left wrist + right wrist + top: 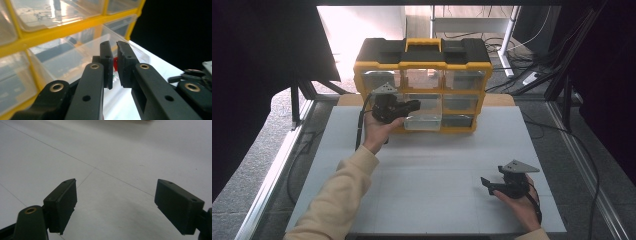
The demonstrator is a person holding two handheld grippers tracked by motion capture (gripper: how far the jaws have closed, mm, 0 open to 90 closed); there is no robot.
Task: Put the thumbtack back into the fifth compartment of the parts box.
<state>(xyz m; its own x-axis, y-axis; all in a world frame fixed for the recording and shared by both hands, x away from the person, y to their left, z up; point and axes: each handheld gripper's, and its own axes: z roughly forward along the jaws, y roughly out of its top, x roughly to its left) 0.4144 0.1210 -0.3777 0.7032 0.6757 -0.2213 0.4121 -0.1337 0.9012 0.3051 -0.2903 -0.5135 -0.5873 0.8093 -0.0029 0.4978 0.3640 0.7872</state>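
The yellow-framed, black-topped storage cabinet (422, 85) of clear plastic drawers stands upright at the far edge of the white table (427, 180), its drawer fronts facing the person so each can be pulled toward the near side. The left gripper (412, 105) is held level at the middle row, its jaws drawn nearly together. In the left gripper view a small red object (115, 63) sits in the narrow gap between the pads; what it is, and whether it is pinched, cannot be told. Just beside the jaws, the clear bottom-middle drawer (424, 121) juts out from the frame onto the table, probably the one being worked. The right gripper (486, 184) rests well apart on the near right of the table, jaws spread wide over bare surface, seemingly parked. Open table lies between cabinet and near edge, giving the drawer free room to slide; the yellow frame bars are the edges to avoid.
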